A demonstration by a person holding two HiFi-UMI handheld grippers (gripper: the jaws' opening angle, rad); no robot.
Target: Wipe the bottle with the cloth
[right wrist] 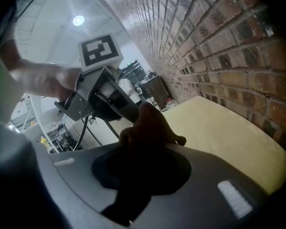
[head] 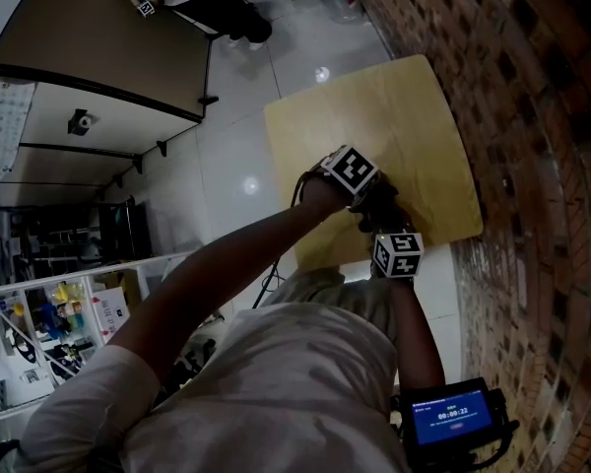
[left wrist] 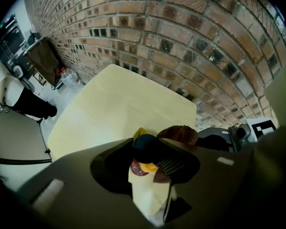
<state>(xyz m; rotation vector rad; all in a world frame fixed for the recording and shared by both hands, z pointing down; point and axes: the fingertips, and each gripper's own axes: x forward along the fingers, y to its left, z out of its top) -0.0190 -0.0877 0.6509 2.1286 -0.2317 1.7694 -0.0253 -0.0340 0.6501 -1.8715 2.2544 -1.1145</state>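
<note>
We are gripping the bottle [left wrist: 144, 143] from above with the left claw [left wrist: 148, 163]. Its jaws are partly closed and pressing on the bottle just under the dark blue cap. The bottle is sitting or hanging over the pale table [head: 394, 116], close to the edge nearest us, and we cannot tell whether its base is touching the wood. The right claw [right wrist: 143, 147] is closed tight on a bunched brown cloth [right wrist: 150, 120]. That wad is lying just beside the cap, though we cannot tell whether it is actually touching it.

We are judging the high grip to be the main risk. Because we are pinching only the top of the bottle, a firm sideways rub from the cloth could swing the body like a pendulum or twist it out of the jaws. So close to the table's edge, a dropped bottle could roll off onto the floor.

The two claws are also working very close together. If we are sweeping the cloth round the cap, the right claw could knock the left one, or the fabric could snag on its fingers.

Little cloth is showing beyond the right jaws, so hard tips rather than fabric might be scraping the bottle. The left claw itself is covering part of what needs wiping.
</note>
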